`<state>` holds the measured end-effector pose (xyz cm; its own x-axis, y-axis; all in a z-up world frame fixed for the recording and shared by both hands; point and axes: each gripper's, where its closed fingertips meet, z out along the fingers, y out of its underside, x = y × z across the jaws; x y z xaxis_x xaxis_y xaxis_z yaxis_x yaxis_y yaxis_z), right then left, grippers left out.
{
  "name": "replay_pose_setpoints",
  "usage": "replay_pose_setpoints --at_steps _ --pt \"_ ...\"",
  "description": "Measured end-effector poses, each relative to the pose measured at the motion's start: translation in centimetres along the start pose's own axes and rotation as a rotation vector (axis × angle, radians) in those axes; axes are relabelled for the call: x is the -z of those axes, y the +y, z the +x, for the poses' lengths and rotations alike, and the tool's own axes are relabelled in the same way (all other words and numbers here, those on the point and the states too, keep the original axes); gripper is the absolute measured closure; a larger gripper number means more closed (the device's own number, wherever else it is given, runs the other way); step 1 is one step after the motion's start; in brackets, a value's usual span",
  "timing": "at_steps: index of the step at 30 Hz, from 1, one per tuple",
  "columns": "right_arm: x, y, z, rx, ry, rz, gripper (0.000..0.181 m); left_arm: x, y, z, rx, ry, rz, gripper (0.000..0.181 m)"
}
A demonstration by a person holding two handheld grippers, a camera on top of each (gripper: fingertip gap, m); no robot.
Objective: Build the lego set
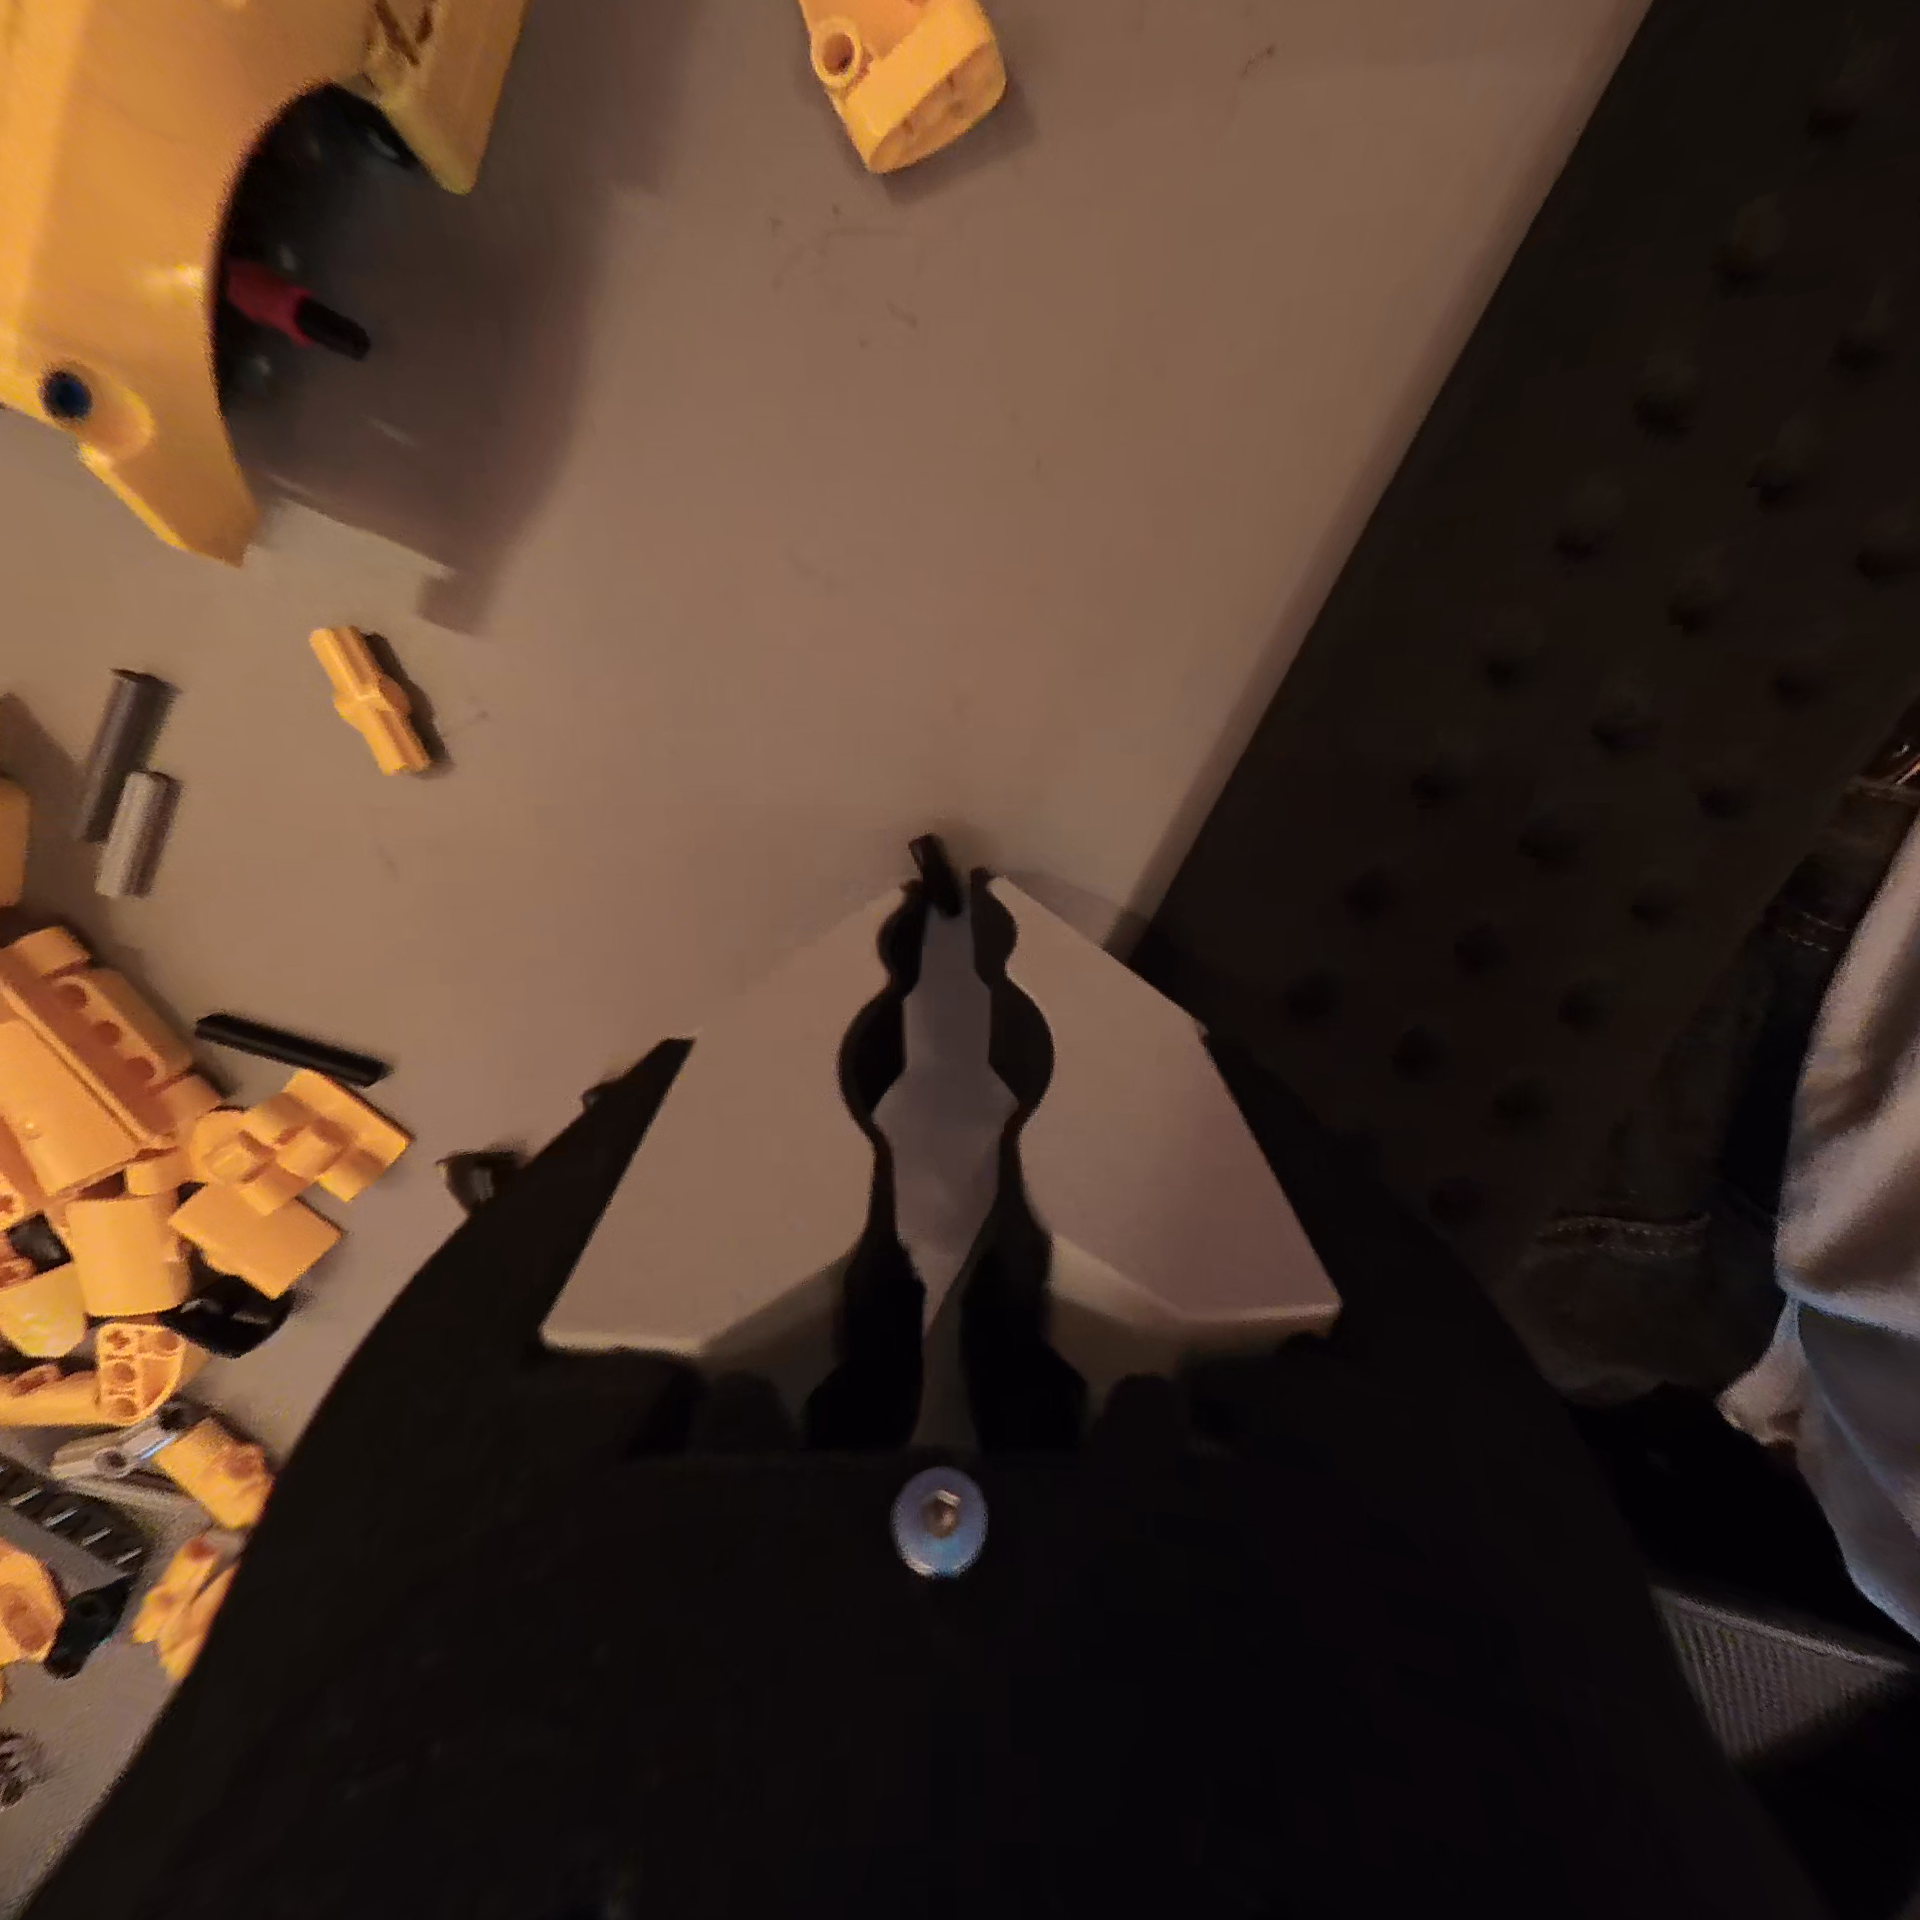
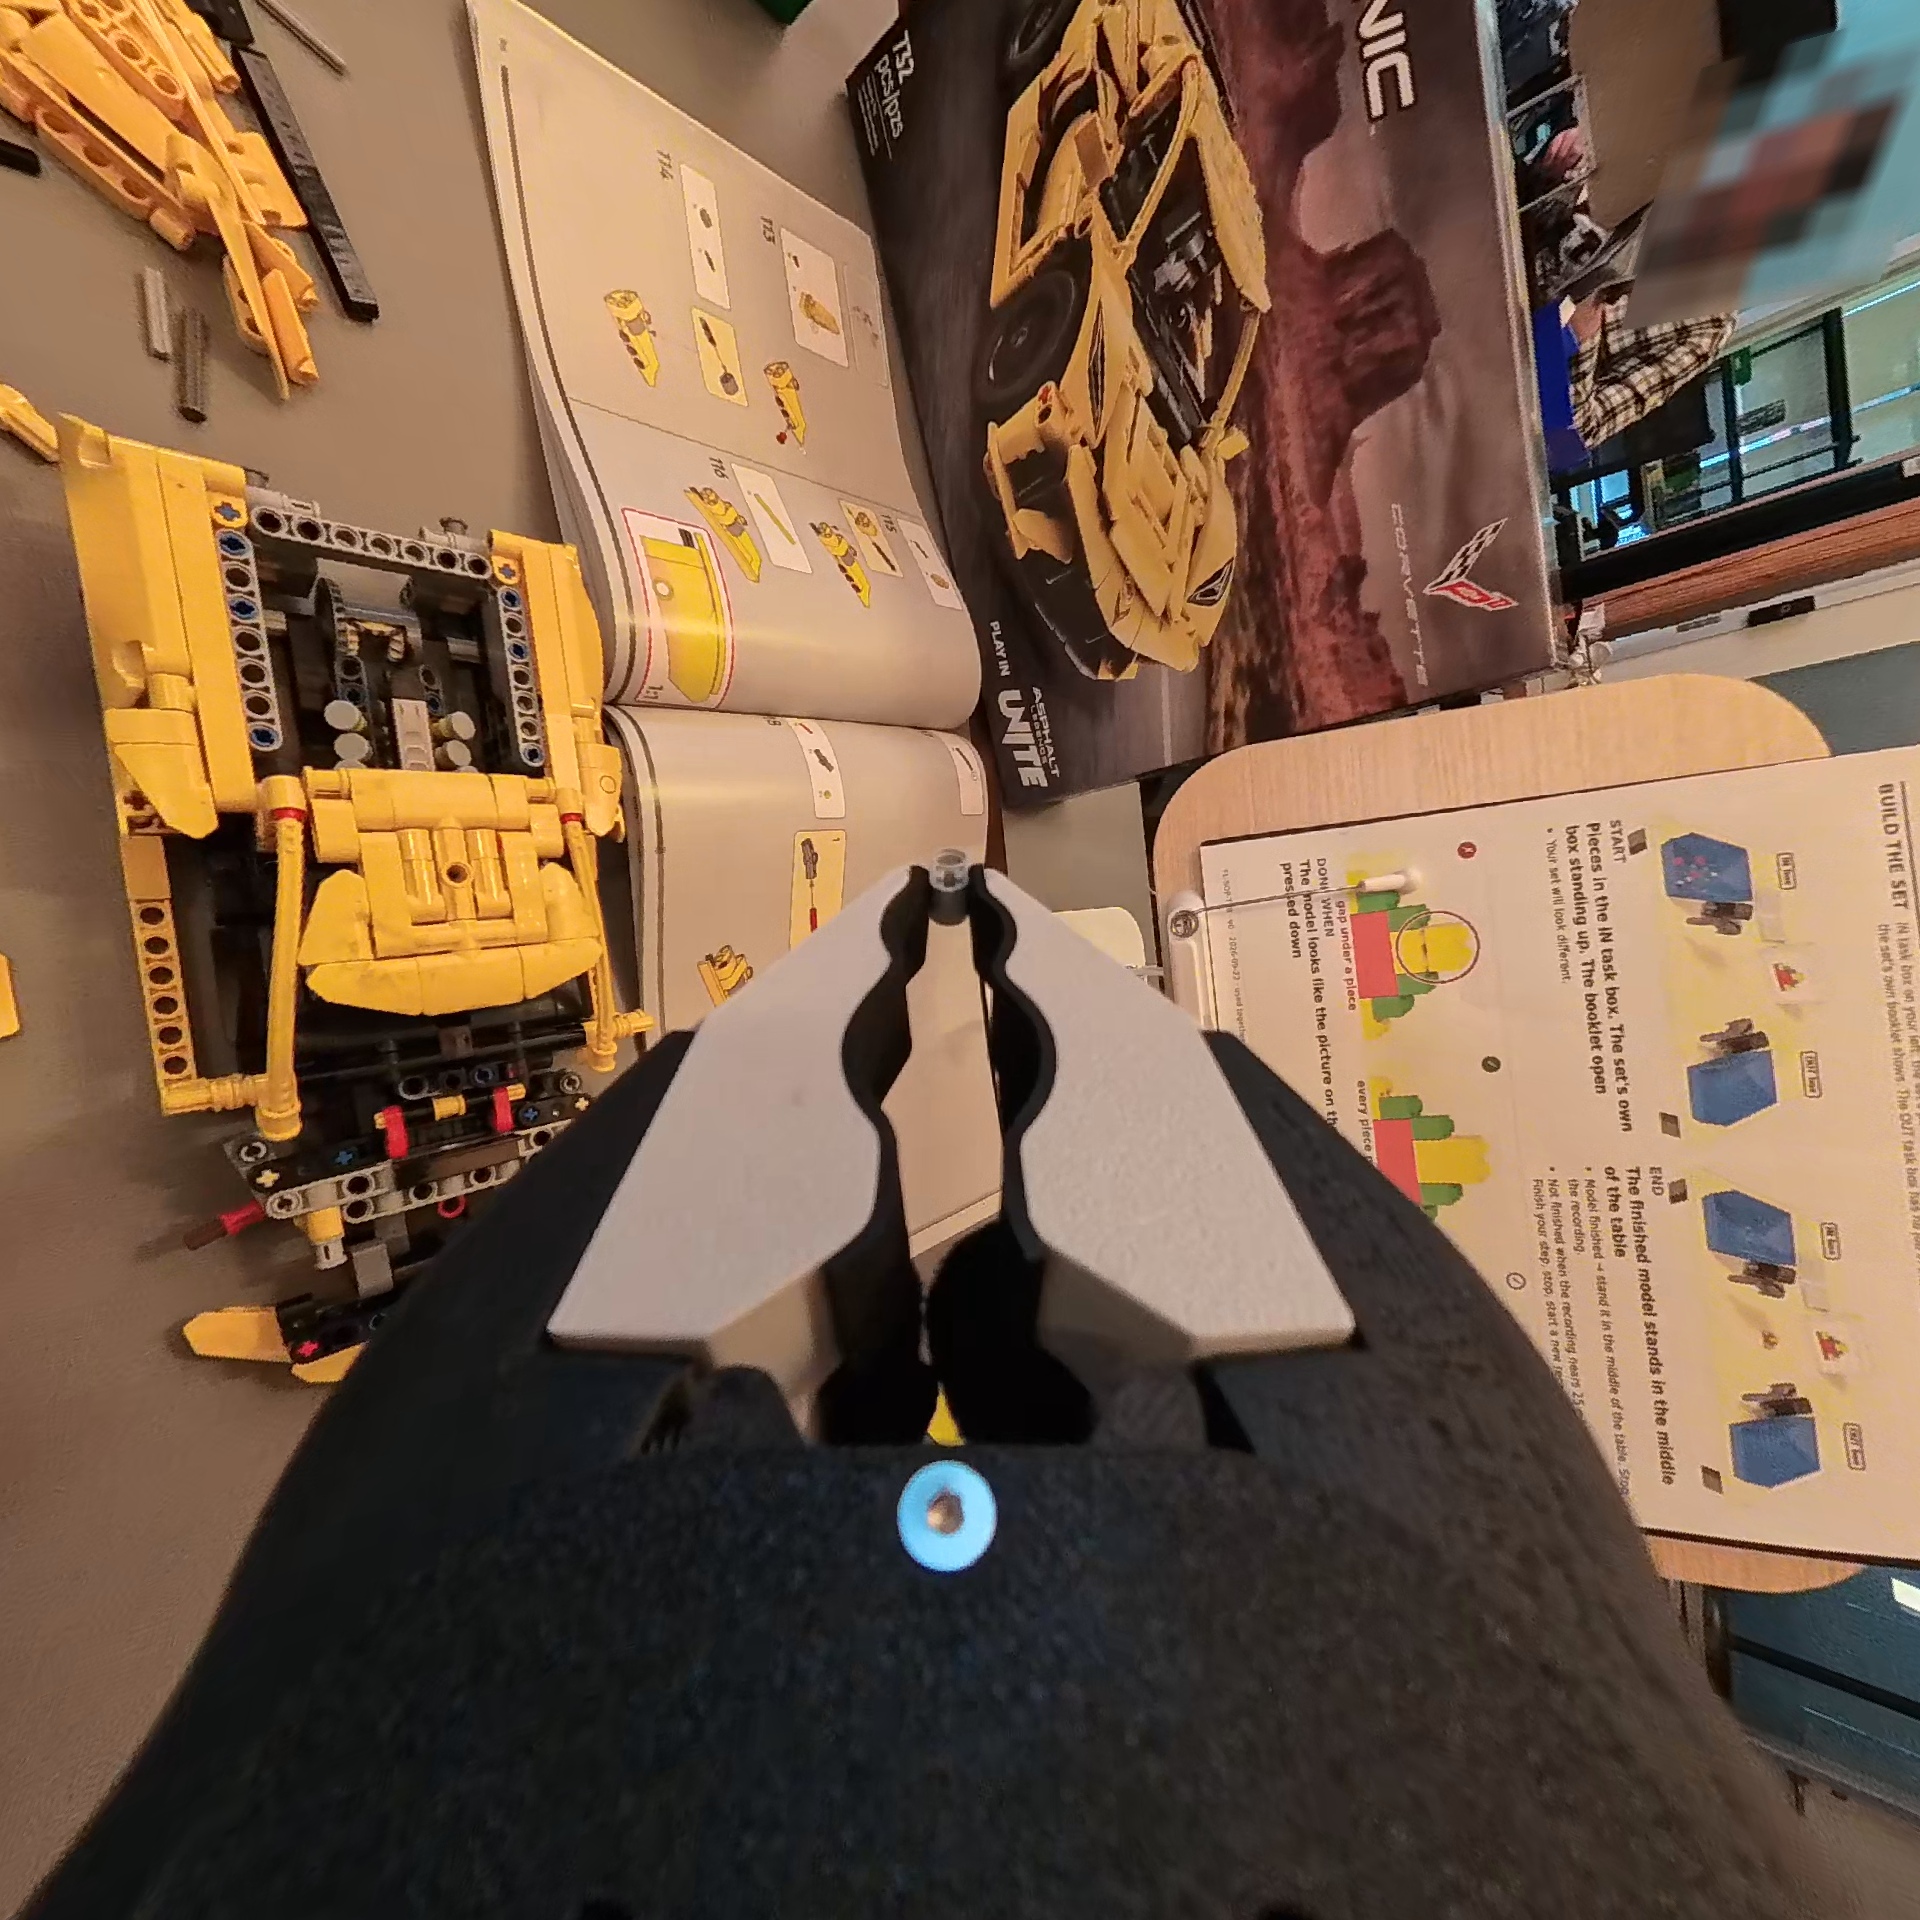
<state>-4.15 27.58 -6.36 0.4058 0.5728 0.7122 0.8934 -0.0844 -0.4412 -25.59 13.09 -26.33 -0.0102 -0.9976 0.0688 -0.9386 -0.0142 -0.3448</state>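
Note:
My left gripper [image 1: 943,883] is shut on a small black pin [image 1: 935,864], held just above the grey table near its right edge. A yellow car body part [image 1: 114,270] lies at the upper left, and a pile of yellow pieces [image 1: 135,1236] lies at the left. My right gripper [image 2: 948,878] is shut on a small grey pin [image 2: 948,871], held above the open instruction booklet [image 2: 727,468]. The half-built yellow car [image 2: 353,831] lies on the table to the left of the right gripper.
A yellow connector [image 1: 376,698], two grey tubes [image 1: 130,790], a black axle [image 1: 291,1047] and a yellow block [image 1: 909,78] lie loose. The set's box [image 2: 1247,364] stands behind the booklet. A wooden board with a printed sheet [image 2: 1558,1143] lies at the right. Dark studded floor [image 1: 1610,623] lies beyond the table edge. The tips of one gripper are about 35 centimeters away from the tips of the other.

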Motion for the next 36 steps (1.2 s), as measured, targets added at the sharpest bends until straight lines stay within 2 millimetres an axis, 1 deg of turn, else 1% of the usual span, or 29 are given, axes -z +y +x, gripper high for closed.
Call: replay_pose_setpoints --at_steps 2,4,5,7,8,9,10,11,12,13,14,15,17,18,19,21,22,25,26,28,32,34,35,36 --pt "0.0 0.0 0.0 0.000 -0.002 -0.001 0.175 -0.1 -0.3 0.0 -0.016 -0.018 0.034 0.177" --pt "0.0 0.1 -0.1 0.001 -0.005 -0.006 0.175 -0.2 -0.9 -0.5 -0.038 -0.062 0.080 0.177" --pt "0.1 0.0 -0.3 -0.003 -0.015 -0.005 0.175 -0.2 -1.5 -0.7 -0.037 -0.069 0.120 0.177" --pt "1.1 -0.8 -1.2 -0.048 -0.080 0.040 0.175 0.6 -3.7 -1.1 -0.020 -0.049 0.262 0.177" --pt "1.9 -1.6 -2.7 -0.105 -0.175 0.081 0.175 1.4 -5.3 -1.4 -0.014 -0.037 0.345 0.177" --pt "2.9 -2.3 -5.2 -0.165 -0.323 0.120 0.176 2.3 -6.9 -1.7 -0.020 -0.028 0.431 0.177" --pt "3.9 -2.7 -8.4 -0.219 -0.494 0.144 0.176 3.4 -8.7 -1.9 -0.037 -0.010 0.518 0.177" --pt "5.0 -2.5 -12.0 -0.252 -0.657 0.161 0.176 4.6 -10.3 -1.9 -0.062 0.019 0.603 0.177" --pt "5.8 -1.6 -15.3 -0.269 -0.773 0.165 0.176 5.7 -11.9 -2.3 -0.078 0.043 0.682 0.177" --pt "5.7 0.2 -17.9 -0.277 -0.804 0.126 0.175 6.7 -13.5 -2.9 -0.078 0.061 0.742 0.177" --pt "5.2 2.0 -19.7 -0.294 -0.783 0.075 0.175 7.7 -15.0 -3.6 -0.076 0.088 0.788 0.177" --pt "5.0 3.2 -21.2 -0.335 -0.778 0.051 0.175 8.8 -16.9 -4.3 -0.081 0.116 0.842 0.177" --pt "4.8 4.0 -23.3 -0.413 -0.773 0.045 0.175 11.4 -20.6 -5.6 -0.101 0.165 0.983 0.177" --pt "4.8 4.2 -24.2 -0.433 -0.771 0.050 0.175 12.1 -22.1 -6.2 -0.106 0.193 1.034 0.177" --pt "4.7 4.5 -25.0 -0.446 -0.768 0.044 0.176 12.4 -23.3 -6.9 -0.099 0.215 1.067 0.177" --pt "4.2 5.2 -25.9 -0.469 -0.738 0.024 0.175 12.5 -24.7 -7.5 -0.076 0.266 1.138 0.177" --pt "4.1 5.3 -26.0 -0.476 -0.720 0.023 0.175 12.6 -24.9 -7.4 -0.063 0.297 1.187 0.177" --pt "3.8 5.6 -26.2 -0.493 -0.663 0.006 0.175 12.3 -24.1 -6.7 -0.033 0.351 1.260 0.177" --pt "3.6 5.7 -26.2 -0.497 -0.642 0.009 0.175 12.3 -23.7 -6.3 -0.047 0.353 1.265 0.177" --pt "3.3 6.3 -26.4 -0.504 -0.615 -0.007 0.175 12.3 -23.2 -6.2 -0.072 0.330 1.282 0.178" --pt "3.1 6.5 -26.4 -0.563 -0.603 -0.004 0.174 13.0 -23.2 -6.0 -0.010 0.483 1.325 0.177" --pt "3.2 6.5 -25.9 -0.583 -0.578 -0.024 0.160 12.9 -23.2 -5.9 0.015 0.535 1.335 0.177" --pt "3.3 6.3 -25.3 -0.590 -0.554 -0.030 0.156 12.8 -23.2 -5.9 0.034 0.573 1.334 0.177" --pt "3.5 5.7 -24.0 -0.595 -0.503 -0.018 0.155 12.9 -23.2 -5.9 0.056 0.620 1.336 0.177"
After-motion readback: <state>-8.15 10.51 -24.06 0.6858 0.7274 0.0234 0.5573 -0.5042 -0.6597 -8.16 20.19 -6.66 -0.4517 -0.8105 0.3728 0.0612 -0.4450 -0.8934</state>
